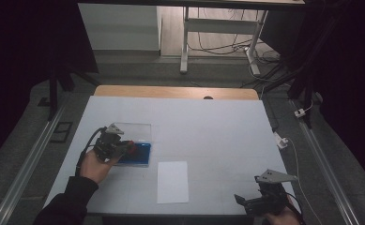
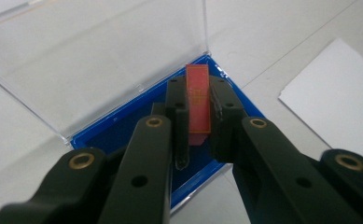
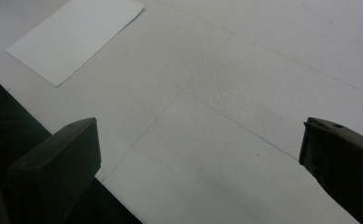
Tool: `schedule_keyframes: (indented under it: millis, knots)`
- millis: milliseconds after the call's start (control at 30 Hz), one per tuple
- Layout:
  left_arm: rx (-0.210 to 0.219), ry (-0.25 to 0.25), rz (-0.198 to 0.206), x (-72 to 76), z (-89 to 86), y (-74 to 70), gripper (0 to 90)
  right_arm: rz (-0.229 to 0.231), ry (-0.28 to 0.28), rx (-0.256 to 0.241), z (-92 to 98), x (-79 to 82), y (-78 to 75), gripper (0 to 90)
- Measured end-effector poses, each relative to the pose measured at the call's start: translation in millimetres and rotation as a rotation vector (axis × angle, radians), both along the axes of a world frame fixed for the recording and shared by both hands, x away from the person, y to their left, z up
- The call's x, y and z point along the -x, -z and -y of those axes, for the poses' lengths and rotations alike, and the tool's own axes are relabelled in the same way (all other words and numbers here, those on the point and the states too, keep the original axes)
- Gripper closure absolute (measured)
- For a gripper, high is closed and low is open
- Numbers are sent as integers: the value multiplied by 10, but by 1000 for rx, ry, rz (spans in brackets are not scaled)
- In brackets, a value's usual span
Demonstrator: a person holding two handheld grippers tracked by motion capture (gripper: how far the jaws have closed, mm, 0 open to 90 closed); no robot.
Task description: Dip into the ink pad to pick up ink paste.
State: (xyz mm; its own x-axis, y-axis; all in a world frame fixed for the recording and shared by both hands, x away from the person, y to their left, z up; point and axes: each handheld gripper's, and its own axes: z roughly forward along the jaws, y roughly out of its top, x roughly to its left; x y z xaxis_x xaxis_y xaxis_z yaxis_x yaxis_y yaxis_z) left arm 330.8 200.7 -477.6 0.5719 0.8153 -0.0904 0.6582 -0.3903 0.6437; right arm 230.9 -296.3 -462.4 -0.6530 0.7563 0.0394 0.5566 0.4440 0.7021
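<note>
Red, flat and rectangular, a small plastic card (image 2: 198,100) is pinched upright in the left gripper (image 2: 198,133) above the shallow blue case (image 2: 123,126), whose clear hinged lid (image 2: 100,56) stands open. Seemingly mid-transfer; whether going in or out is unclear. Nearby lies a white paper sheet (image 1: 172,182), not obstructing. The right gripper (image 1: 253,200) idles, jaws wide apart.

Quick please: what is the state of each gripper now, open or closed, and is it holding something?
Left gripper: closed on the red card, above the blue case with its clear lid open.
Right gripper: open, holding nothing, over the white table.
</note>
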Motion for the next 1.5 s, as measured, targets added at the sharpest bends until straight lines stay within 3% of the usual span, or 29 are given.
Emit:
schedule_keyframes:
  millis: [500, 633, 800, 1067, 1233, 1333, 1500]
  knots:
    - [-48, -32, -55, -90, 2, 129, 797, -2, -3, 8, -5, -2, 2, 0]
    - [-81, -30, -77, -104, 37, 159, 798, -1, -3, 7, -8, -2, 4, 0]
    - [-94, -31, -77, -108, 57, 166, 798, -1, -3, 9, -11, -1, 5, 0]
    - [-23, -54, -125, -147, -25, 188, 802, -2, -8, 23, -21, -4, 6, 0]
    - [-1, -57, -140, -164, -56, 194, 803, -4, -9, 25, -23, -5, 8, 0]
    - [-34, -51, -121, -146, -13, 186, 803, -5, -9, 25, -23, -6, 8, 0]
    - [-148, -35, -62, -82, 141, 166, 804, -6, -9, 25, -31, -7, 11, 0]
